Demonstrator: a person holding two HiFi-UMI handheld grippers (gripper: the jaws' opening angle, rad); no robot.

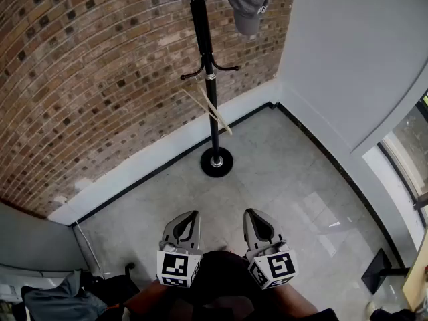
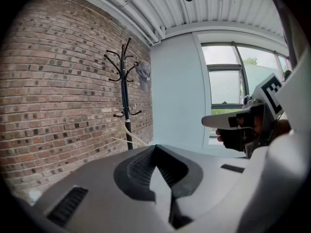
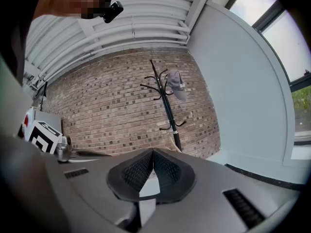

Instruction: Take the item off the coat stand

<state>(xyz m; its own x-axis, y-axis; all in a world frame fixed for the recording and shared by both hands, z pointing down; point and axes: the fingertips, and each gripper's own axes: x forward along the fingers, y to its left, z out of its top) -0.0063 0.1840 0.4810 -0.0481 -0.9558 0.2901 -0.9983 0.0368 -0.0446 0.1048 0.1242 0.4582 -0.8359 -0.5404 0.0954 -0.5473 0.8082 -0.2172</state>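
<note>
No word, number or brand can be read: the grey cap (image 1: 249, 2) on the coat stand (image 1: 207, 79) bears only a small illegible mark near its brim, and the left gripper (image 1: 192, 215) and right gripper (image 1: 251, 213) carry black-and-white square marker patterns, not letters.

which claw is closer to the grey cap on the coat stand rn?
Right, slightly. The right claw sits almost in line with the cap; the left claw is offset leftward. Both are well short of it.
</note>
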